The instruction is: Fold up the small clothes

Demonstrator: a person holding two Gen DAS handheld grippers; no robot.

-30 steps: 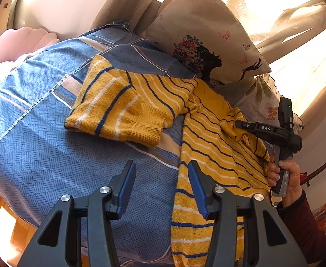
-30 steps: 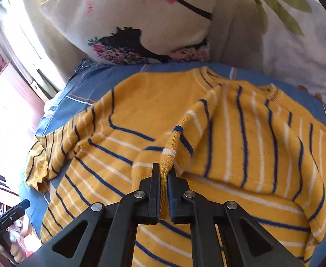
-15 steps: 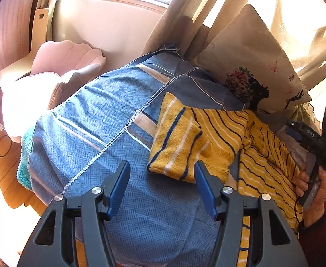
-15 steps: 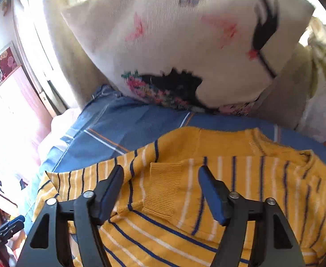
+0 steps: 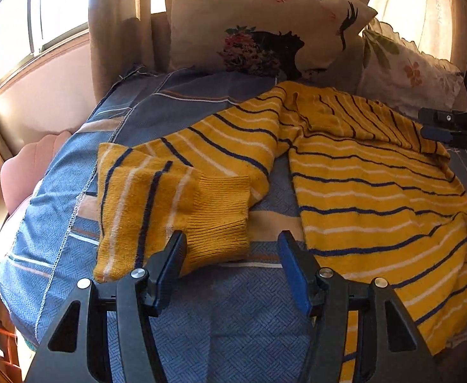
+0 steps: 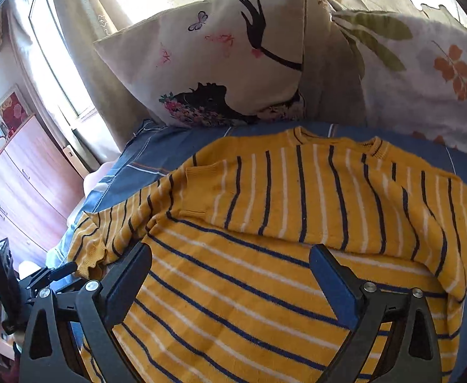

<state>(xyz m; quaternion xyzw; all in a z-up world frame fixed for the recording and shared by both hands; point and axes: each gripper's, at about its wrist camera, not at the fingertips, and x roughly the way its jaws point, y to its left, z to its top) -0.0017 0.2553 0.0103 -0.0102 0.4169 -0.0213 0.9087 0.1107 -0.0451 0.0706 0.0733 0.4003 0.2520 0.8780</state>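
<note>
A small yellow sweater with blue and white stripes [image 5: 374, 185] lies flat on a blue bedspread [image 5: 220, 325]. Its left sleeve is bent back, its ribbed cuff [image 5: 217, 220] just ahead of my left gripper [image 5: 232, 265], which is open and empty, low over the bed. In the right wrist view the other sleeve [image 6: 265, 188] lies folded across the sweater's chest [image 6: 249, 287]. My right gripper [image 6: 230, 284] is open and empty above the sweater's body. The right gripper also shows at the left wrist view's right edge [image 5: 450, 126].
A cream pillow with a black silhouette print [image 6: 220, 63] and a leaf-print pillow [image 6: 418, 73] lean at the bed's head. Curtains and a window [image 5: 19, 28] stand behind. A pink chair [image 5: 26, 172] is beside the bed, and a wooden dresser [image 6: 19, 188] is further left.
My right gripper has let go of the sleeve, leaving it folded over the chest, opened, and drawn back. My left gripper, open throughout, has moved in close to the left sleeve's cuff.
</note>
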